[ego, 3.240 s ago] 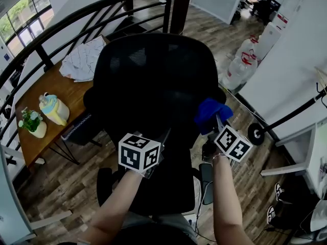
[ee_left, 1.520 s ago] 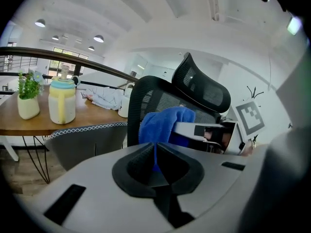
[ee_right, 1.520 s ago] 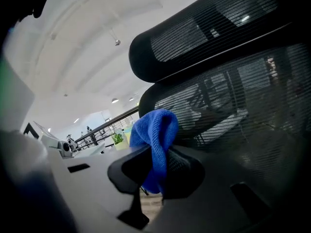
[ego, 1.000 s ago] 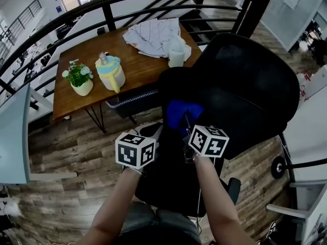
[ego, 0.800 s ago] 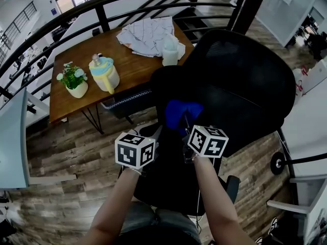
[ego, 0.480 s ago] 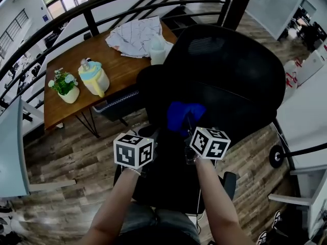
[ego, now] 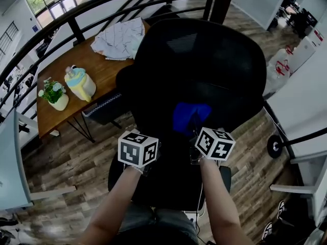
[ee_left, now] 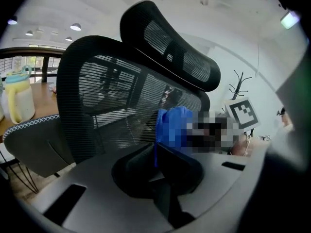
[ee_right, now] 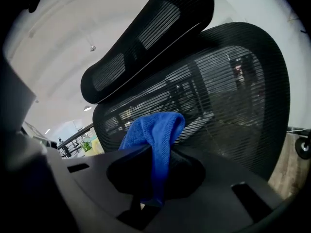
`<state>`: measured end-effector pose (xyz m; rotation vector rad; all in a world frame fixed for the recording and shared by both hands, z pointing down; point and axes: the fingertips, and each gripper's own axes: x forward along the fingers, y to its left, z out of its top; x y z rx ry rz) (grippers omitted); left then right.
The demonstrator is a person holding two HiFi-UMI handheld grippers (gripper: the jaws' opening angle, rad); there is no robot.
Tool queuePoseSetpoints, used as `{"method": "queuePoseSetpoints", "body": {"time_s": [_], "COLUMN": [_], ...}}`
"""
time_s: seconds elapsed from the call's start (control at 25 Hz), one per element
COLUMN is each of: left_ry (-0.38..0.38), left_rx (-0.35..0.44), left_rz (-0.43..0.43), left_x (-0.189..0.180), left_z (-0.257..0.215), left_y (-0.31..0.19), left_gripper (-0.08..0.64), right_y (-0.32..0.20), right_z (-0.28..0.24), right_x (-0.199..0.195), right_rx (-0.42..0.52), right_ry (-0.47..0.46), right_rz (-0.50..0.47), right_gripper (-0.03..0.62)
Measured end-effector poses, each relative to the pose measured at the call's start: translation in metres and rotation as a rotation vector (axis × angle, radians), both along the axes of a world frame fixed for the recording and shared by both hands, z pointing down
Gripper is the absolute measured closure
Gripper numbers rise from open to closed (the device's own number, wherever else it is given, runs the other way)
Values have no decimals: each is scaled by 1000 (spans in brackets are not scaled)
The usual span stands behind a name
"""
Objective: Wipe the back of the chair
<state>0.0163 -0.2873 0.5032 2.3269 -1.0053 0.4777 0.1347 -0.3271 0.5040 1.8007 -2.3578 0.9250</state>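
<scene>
Your right gripper (ee_right: 154,174) has its jaws clamped on a blue microfibre cloth (ego: 190,117). The fuzzy fabric bunches up over the tips and one fold hangs down between them. In the head view the cloth sits low on the chair back (ego: 204,65), a bit right of centre. I can't tell if it's actually pressing into the mesh or just in front of it.

Your left gripper (ee_left: 156,166) has its jaws pressed together with nothing between them. It's parked just beside the right one, pointing at the same lower part of the back.

The chair itself is a black office type. It has a wide rounded back of see-through ribbed mesh on a dark frame. A curved mesh headrest (ee_right: 146,42) sits on top.

Behind the chair there's a wooden table (ego: 76,60) on thin dark legs. On it stand a pale yellow jug (ego: 79,83) with a teal lid and a small white-potted plant (ego: 52,93). A crumpled white checked cloth (ego: 120,37) lies there too. A black curved metal railing (ego: 76,14) runs past it. The floor (ego: 66,177) is mixed brown wood planks.
</scene>
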Motion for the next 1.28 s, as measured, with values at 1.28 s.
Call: {"method": "queuePoseSetpoints", "body": {"time_s": [1.28], "left_ry": [70], "left_rx": [-19], "left_rz": [259], "left_x": [138], "left_z": [5], "left_y": [30], "left_gripper": [532], "right_y": [66], "right_z": [17], "right_x": [200], "right_rx": [-76], "right_ry": [30], "right_rz": [348], "right_gripper": [522]}}
